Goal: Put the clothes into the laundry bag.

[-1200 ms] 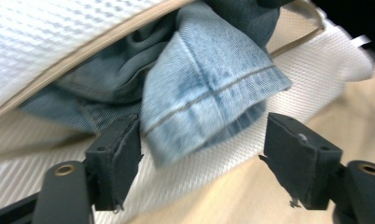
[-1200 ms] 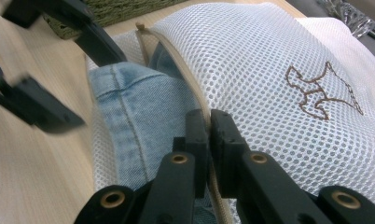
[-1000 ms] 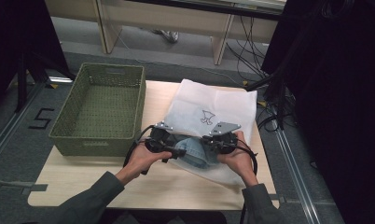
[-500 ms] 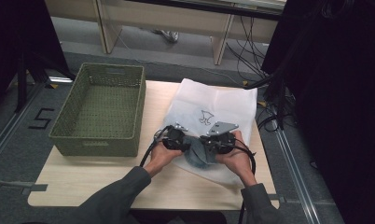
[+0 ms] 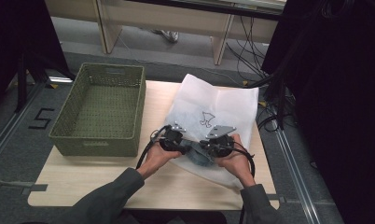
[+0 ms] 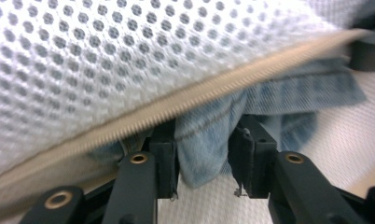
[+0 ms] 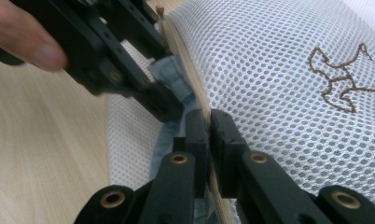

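Worktop (image 5: pixel 106 175), green basket (image 5: pixel 99 109) at far left, nothing seen in it. White mesh laundry bag (image 5: pixel 218 105) lies flat at right, its zipper edge (image 6: pixel 185 100) at the near side. Denim garment (image 5: pixel 199 156) sits at that opening, part inside, part poking out. Left hand-held gripper (image 6: pixel 202 154) is clamped on a denim fold; right hand-held gripper (image 7: pixel 209 140) pinches the zipper edge, lifting it. Judged: stuffing underway, rest of denim to push in, bag not yet zipped.
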Demonstrator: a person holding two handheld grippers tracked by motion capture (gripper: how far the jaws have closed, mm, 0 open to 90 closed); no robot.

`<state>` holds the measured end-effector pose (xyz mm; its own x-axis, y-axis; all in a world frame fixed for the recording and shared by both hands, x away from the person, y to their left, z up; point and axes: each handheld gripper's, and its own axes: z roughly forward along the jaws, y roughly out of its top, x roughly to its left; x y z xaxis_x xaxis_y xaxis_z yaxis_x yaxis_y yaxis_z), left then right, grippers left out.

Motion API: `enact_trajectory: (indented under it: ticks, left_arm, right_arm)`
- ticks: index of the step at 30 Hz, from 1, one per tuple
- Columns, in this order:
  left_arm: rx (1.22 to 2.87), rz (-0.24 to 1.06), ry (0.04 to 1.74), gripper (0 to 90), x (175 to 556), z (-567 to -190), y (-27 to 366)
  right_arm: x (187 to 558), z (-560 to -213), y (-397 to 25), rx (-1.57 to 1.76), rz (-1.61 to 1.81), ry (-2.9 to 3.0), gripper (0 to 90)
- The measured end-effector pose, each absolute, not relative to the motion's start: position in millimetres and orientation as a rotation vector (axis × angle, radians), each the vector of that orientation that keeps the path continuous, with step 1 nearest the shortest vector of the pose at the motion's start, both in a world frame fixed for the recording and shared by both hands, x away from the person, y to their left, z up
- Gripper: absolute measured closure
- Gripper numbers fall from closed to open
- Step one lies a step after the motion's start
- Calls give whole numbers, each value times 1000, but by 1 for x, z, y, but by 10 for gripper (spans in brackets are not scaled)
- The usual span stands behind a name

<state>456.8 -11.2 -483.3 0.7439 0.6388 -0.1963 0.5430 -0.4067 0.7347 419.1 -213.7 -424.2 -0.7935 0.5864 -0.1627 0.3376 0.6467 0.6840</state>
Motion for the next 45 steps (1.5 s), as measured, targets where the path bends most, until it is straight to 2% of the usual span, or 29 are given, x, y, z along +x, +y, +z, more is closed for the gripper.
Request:
enact_trajectory:
  ticks: [2, 3, 5, 10, 14, 16, 18, 21, 28, 30, 33, 34, 39, 45]
  left_arm:
    - [2116, 145, 873, 672, 458, -485, -11]
    - [2113, 140, 886, 761, 460, -491, -15]
    - [2108, 175, 910, 811, 465, -497, -21]
    - [2068, 204, 951, 826, 475, -505, -35]
    - [2096, 179, 921, 779, 468, -501, -27]
    - [2103, 159, 915, 727, 463, -497, -21]
    - [2115, 138, 901, 619, 456, -492, -14]
    - [2142, 152, 853, 592, 443, -482, -1]
    - [2171, 106, 814, 667, 435, -481, 7]
    - [2159, 136, 837, 751, 445, -490, -3]
    - [2186, 189, 843, 827, 457, -498, -14]
    - [2200, 218, 841, 836, 461, -500, -18]
    - [2184, 204, 874, 864, 466, -503, -22]
    - [2226, 230, 796, 850, 446, -493, 1]
  right_arm:
    - [419, -425, -213, 736, 927, 2496, 868]
    - [419, -427, -211, 727, 927, 2496, 868]
    - [421, -427, -210, 675, 942, 2505, 868]
    - [418, -425, -211, 722, 938, 2516, 868]
    - [422, -441, -212, 728, 894, 2550, 867]
    - [424, -447, -213, 741, 875, 2575, 868]
    - [425, -450, -213, 747, 857, 2585, 867]
    - [423, -452, -210, 775, 823, 2587, 867]
    - [425, -454, -209, 763, 818, 2586, 867]
    - [426, -454, -210, 724, 832, 2581, 866]
    - [425, -452, -211, 735, 838, 2590, 866]
    - [425, -452, -212, 738, 850, 2584, 867]
    - [425, -451, -213, 740, 864, 2589, 866]
    - [423, -457, -208, 775, 809, 2627, 865]
